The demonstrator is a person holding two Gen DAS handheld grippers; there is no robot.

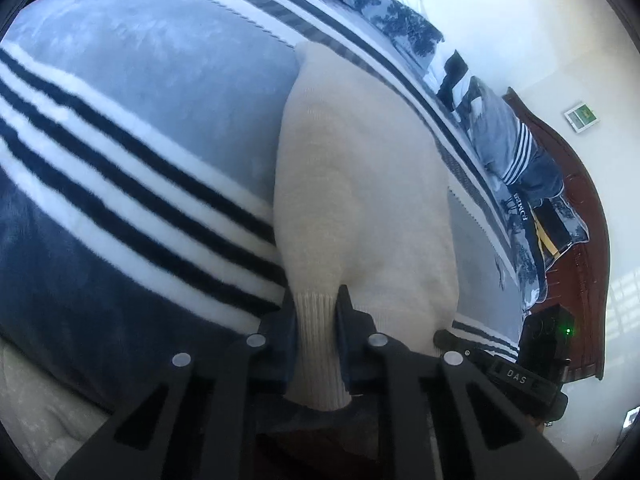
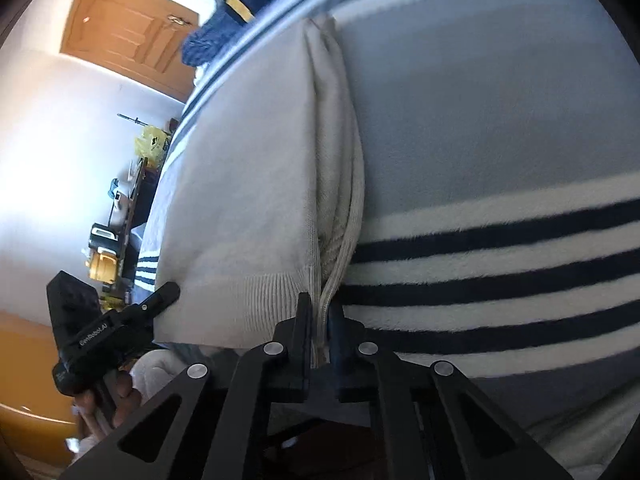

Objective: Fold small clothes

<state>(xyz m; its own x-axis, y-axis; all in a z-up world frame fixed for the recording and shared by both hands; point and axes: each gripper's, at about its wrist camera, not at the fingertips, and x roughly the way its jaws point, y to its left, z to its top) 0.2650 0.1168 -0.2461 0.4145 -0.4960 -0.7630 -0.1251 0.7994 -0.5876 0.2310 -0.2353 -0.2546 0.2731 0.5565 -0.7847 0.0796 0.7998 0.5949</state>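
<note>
A cream knit sweater (image 1: 360, 184) lies folded lengthwise on a blue, white and navy striped blanket (image 1: 132, 92). My left gripper (image 1: 316, 300) is shut on the sweater's ribbed hem at its near left corner. In the right wrist view the sweater (image 2: 248, 184) shows stacked folded layers along its right edge. My right gripper (image 2: 320, 300) is shut on that edge at the ribbed hem. The right gripper also shows in the left wrist view (image 1: 448, 338), and the left gripper in the right wrist view (image 2: 168, 290), each at the sweater's near hem.
The blanket (image 2: 500, 128) covers a bed. Pillows and bedding (image 1: 516, 152) lie along a dark wooden headboard (image 1: 576, 216). A wooden door (image 2: 132, 36) and cluttered furniture (image 2: 120, 208) stand beside the bed. A cream cloth (image 1: 36, 412) lies at the near edge.
</note>
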